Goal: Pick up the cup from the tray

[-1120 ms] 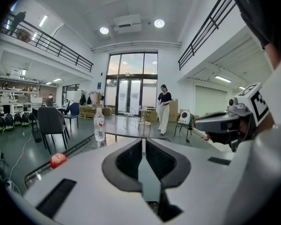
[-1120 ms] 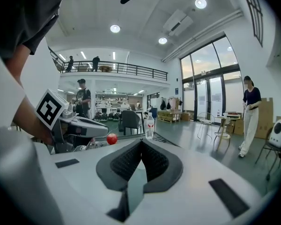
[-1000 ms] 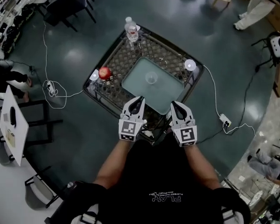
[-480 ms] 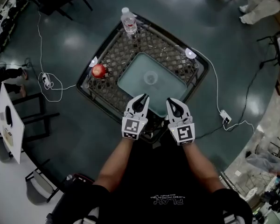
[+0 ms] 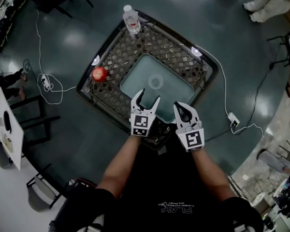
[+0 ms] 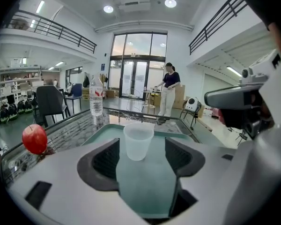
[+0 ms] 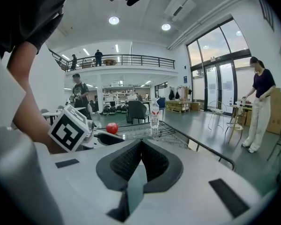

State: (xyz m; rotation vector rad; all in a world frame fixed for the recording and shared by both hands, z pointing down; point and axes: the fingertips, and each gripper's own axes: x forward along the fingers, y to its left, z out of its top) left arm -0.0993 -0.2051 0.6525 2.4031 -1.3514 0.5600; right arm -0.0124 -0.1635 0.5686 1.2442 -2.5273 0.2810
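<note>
The left gripper [image 5: 147,96] spread before the translucent plastic cup [image 5: 155,81]; the right gripper [image 5: 180,106] closed and empty.
Head view: the left gripper's fingers have just been opening and stand wide apart, holding nothing, over the near edge of the pale green rectangular tray [image 5: 176,88]. The cup stands upright in the tray just beyond their tips, untouched. The right gripper hovers just to the right. Left gripper view: the cup [image 6: 138,141] shows ahead in the gap between the parted fingers, clear of both pads. A red apple [image 6: 34,138] sits well to their left on the black wire-mesh table [image 6: 72,132], with a clear plastic water bottle [image 6: 96,97] farther off. Right gripper view: the fingers meet with nothing between them; the apple [image 7: 112,128] and bottle [image 7: 154,114] lie ahead.
</note>
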